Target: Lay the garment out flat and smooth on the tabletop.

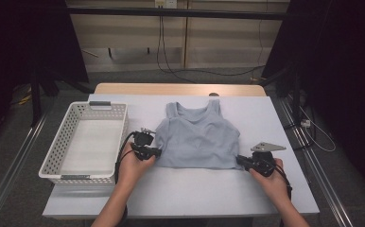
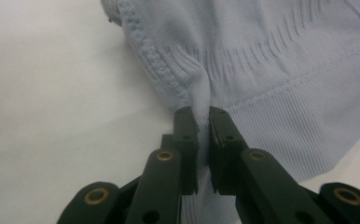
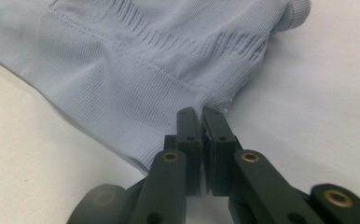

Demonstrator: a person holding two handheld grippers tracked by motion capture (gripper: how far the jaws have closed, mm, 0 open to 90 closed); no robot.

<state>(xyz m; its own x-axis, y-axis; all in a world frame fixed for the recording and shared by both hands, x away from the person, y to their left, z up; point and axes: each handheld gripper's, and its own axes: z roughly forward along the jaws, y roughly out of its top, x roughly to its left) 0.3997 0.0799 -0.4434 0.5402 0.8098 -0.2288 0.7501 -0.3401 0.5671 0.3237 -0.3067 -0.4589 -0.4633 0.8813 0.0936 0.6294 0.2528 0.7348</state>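
A pale blue ribbed tank top (image 1: 197, 138) lies flat on the white table (image 1: 185, 189), straps toward the far side. My left gripper (image 1: 158, 152) is at its lower left corner, and in the left gripper view the gripper (image 2: 203, 116) is shut on a pinched fold of the top's hem (image 2: 201, 88). My right gripper (image 1: 240, 161) is at the lower right corner. In the right gripper view the gripper (image 3: 201, 114) is shut on the hem's edge (image 3: 215, 100).
A white perforated basket (image 1: 87, 142) stands on the table to the left of the top, close to my left hand. The table's wooden far edge (image 1: 180, 89) lies behind the top. Cables trail across the floor beyond it.
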